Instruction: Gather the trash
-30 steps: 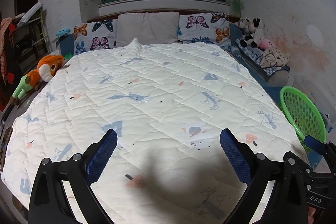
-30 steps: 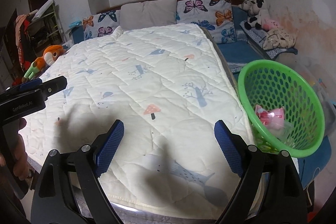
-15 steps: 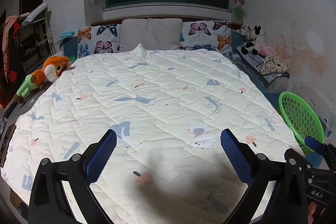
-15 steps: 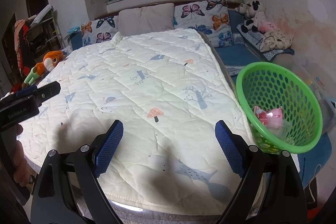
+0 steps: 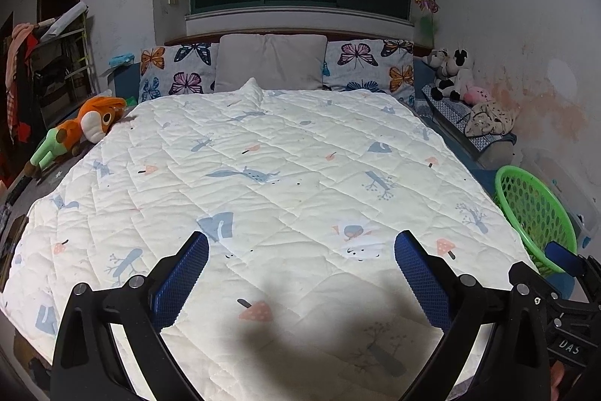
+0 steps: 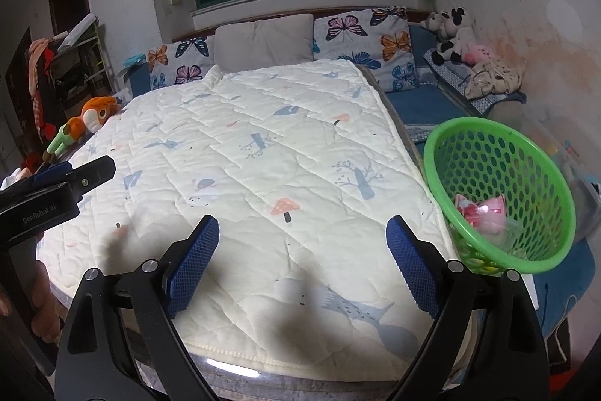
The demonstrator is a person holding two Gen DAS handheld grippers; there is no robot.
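Observation:
A green perforated basket [image 6: 499,190] stands at the bed's right side; it also shows in the left wrist view [image 5: 533,213]. Inside it lie pink wrappers [image 6: 480,209] and clear plastic trash. My left gripper [image 5: 300,250] is open and empty above the foot of the white quilt [image 5: 281,175]. My right gripper [image 6: 302,235] is open and empty above the quilt's near right corner, left of the basket. I see no loose trash on the quilt.
An orange plush toy [image 5: 79,130] lies at the bed's left edge. Butterfly pillows [image 5: 372,66] and a grey pillow [image 5: 270,62] line the headboard. Stuffed animals [image 5: 450,74] sit on a bench at the right wall. A cluttered shelf [image 5: 56,70] stands left.
Both grippers have drawn back and up from the bed, so more of the room and window shows. Both stay open and empty.

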